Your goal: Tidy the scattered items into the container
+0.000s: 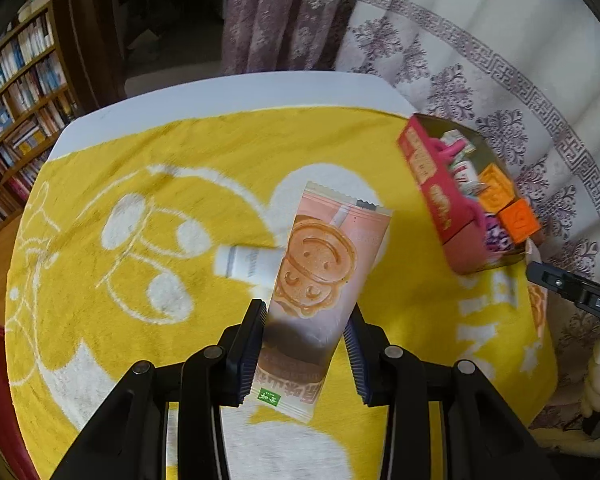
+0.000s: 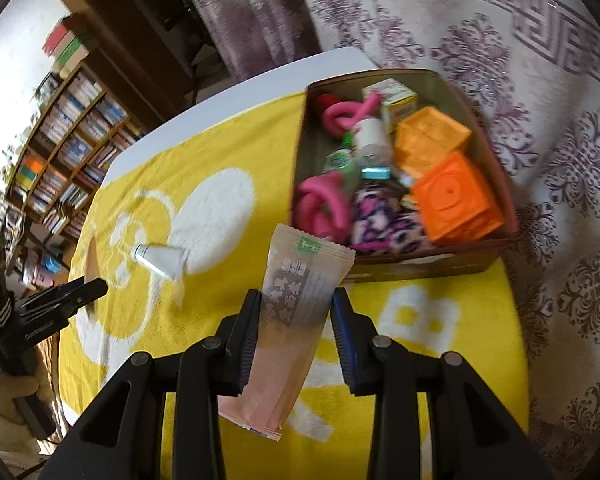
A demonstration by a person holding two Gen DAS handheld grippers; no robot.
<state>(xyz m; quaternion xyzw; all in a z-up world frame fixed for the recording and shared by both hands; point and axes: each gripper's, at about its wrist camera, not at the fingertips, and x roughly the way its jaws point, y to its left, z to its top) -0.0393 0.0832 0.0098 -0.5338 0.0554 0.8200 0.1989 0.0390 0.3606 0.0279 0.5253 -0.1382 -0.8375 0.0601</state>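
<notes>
Each tool clamped on 1 pink snack packet: left tool, right tool.

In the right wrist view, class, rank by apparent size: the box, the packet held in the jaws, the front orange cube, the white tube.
1. Box
2. Packet, though it sits nearest the camera, so its size is exaggerated
3. Front orange cube
4. White tube
</notes>
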